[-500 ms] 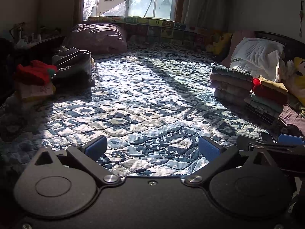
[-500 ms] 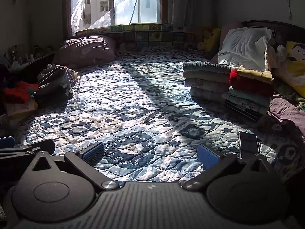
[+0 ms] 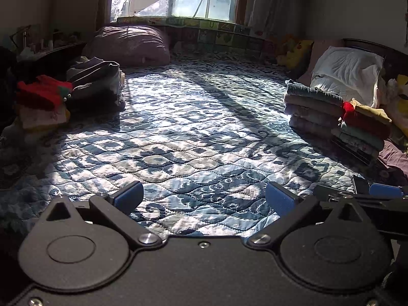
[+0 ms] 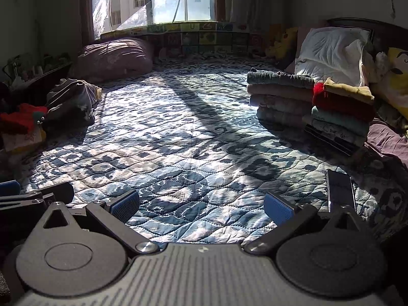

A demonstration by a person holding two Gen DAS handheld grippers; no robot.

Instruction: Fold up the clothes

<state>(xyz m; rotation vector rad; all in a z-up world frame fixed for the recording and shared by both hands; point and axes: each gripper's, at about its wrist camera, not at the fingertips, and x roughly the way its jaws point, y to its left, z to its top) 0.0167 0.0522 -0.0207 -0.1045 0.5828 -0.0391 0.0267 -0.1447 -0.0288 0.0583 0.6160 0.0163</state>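
Low over the near edge of the bed, left gripper (image 3: 204, 197) spread wide, blue pads far apart, nothing between them but quilt. Same story alongside: right gripper (image 4: 201, 205) splayed fully open, empty too, hanging just to the right of its partner.

Straight ahead, only the blue patterned quilt (image 3: 193, 132), sunlit and bare across the middle, no garment spread out for folding. Near right, a dark phone (image 4: 340, 188) lying flat on the cover.

Further out on the right, two neat stacks side by side: folded towels or trousers in greys and mauves (image 4: 279, 99), and just beside them a folded stack of tops (image 4: 341, 112), mustard over red over pale green. Squared off, edges aligned, looking done.

Over on the left, a looser heap: rumpled grey and dark clothes (image 3: 95, 86), with a red garment (image 3: 42, 93) on some pale pieces beside it, slumped and uneven. Likely the share yet to fold, though hard to call for certain in that shadow.

Far end: mauve bedding bundle (image 3: 130, 44) under the window, white pillow (image 3: 349, 75) at far right.

Reading of progress: a good part folded and stacked right, an untidy remainder left, both grippers free between garments.
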